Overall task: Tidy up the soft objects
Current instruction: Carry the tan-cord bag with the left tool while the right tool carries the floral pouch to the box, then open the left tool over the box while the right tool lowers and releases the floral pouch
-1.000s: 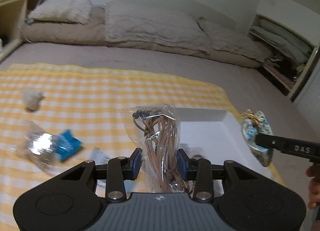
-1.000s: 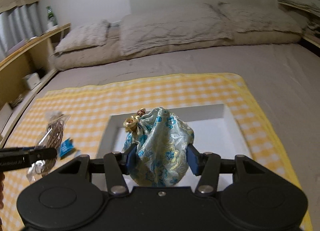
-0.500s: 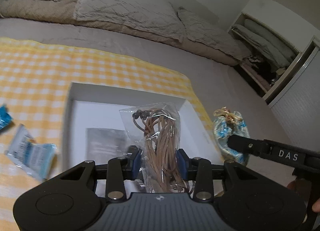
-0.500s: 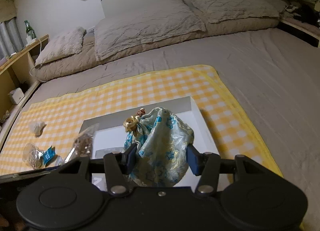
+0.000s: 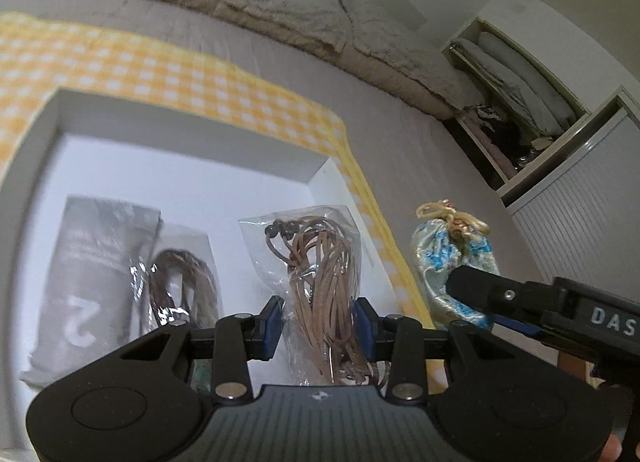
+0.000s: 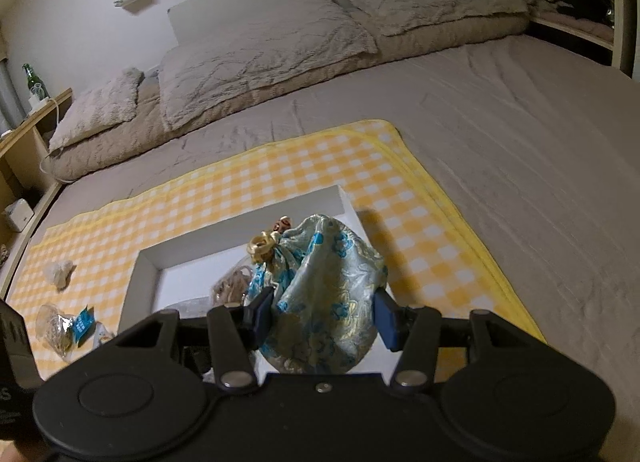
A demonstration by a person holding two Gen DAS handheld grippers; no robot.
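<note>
Swung over the box (image 5: pixel 60 102) since before, cord bag (image 5: pixel 316 282) upright in clamped left jaws, pouch (image 6: pixel 320 294) pinched in right jaws beside the rim.

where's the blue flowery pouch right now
The pouch is clamped in the right gripper, held over the right end of the white box.

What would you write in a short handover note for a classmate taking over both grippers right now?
Left gripper: shut on the clear bag of brown cords, over the white box.
Right gripper: shut on the blue floral pouch, at the box's right edge.
Done: a grey packet and a second cord bag lie in the box.
Left: drop both held items in; then the loose pieces on the checked cloth, such as the crumpled bag.
</note>
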